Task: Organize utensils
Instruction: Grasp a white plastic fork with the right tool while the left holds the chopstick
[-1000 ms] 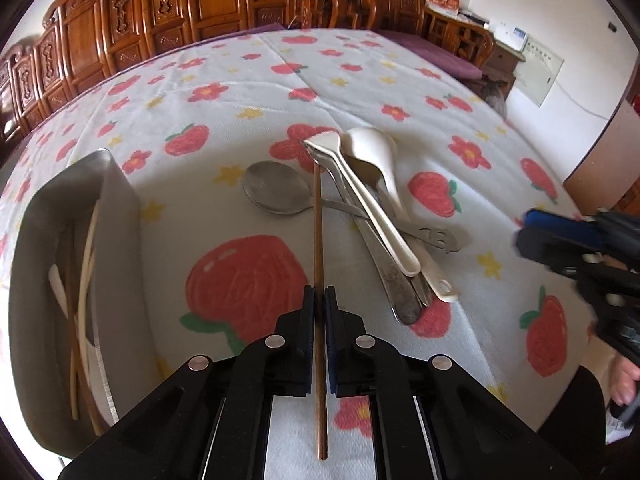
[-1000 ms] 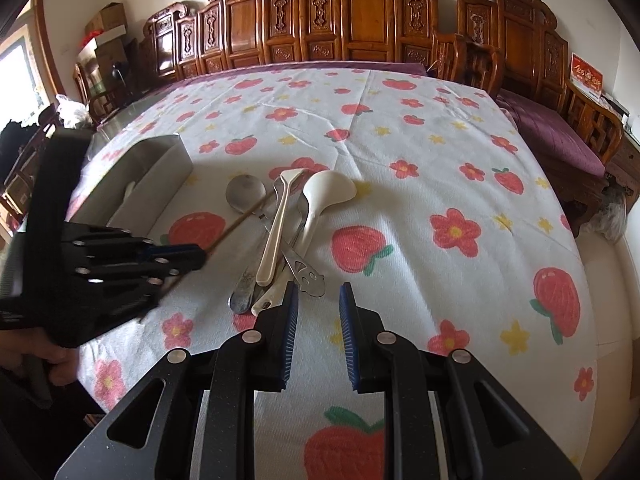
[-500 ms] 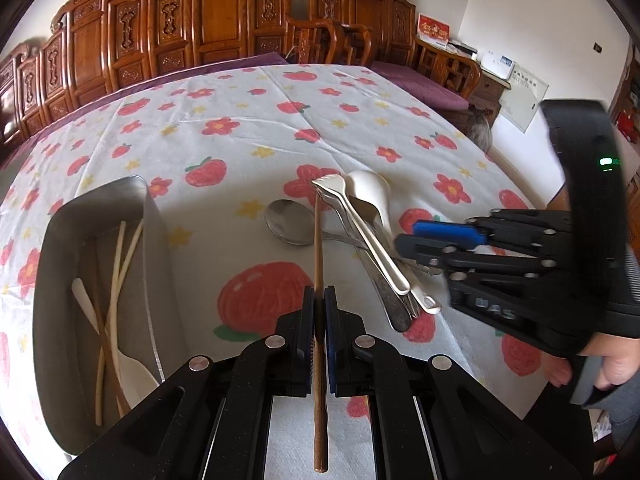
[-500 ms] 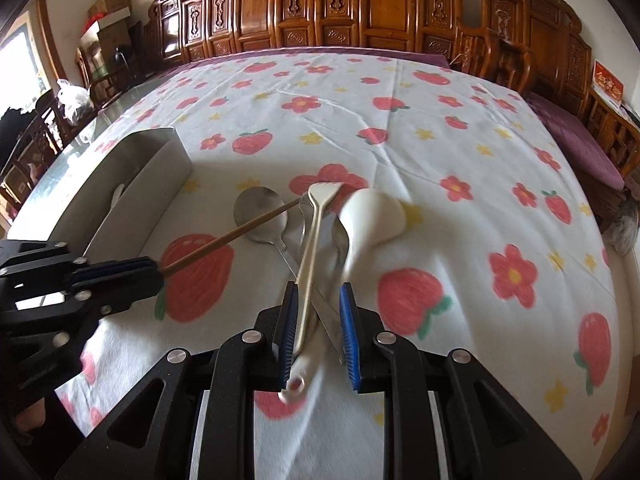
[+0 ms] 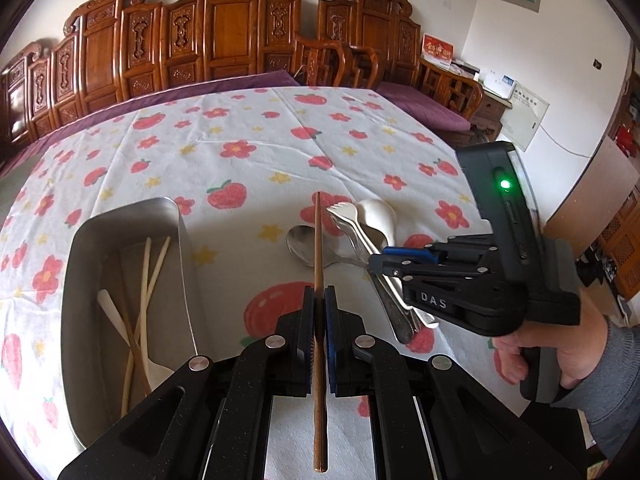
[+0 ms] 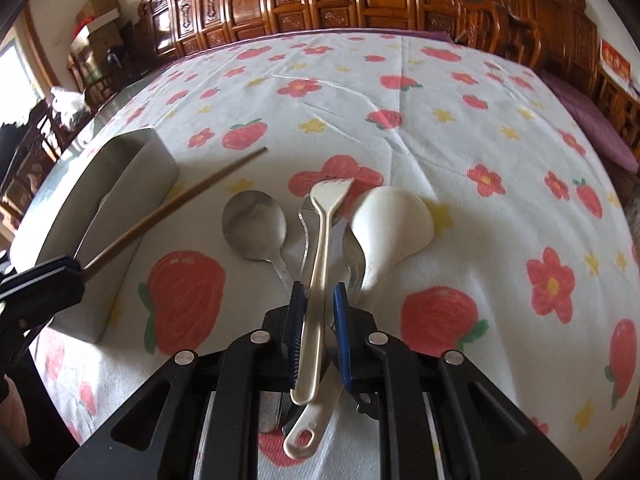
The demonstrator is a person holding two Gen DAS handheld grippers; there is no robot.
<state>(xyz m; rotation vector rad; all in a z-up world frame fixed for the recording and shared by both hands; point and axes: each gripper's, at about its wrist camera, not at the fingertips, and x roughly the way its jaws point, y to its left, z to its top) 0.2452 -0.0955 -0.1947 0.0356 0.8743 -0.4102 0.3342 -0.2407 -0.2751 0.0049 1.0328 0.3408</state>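
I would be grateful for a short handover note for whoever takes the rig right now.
Left gripper: shut on a brown chopstick, held above the cloth beside the metal tray.
Right gripper: open, jaws either side of the white fork in the pile.
Done: pale chopsticks and a white utensil are in the tray.
Left: tray the chopstick, then the fork, metal spoon, white spoon and the metal pieces beneath.

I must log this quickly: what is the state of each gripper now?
Left gripper: closed on the brown chopstick.
Right gripper: open around the white fork handle, not yet gripping it.
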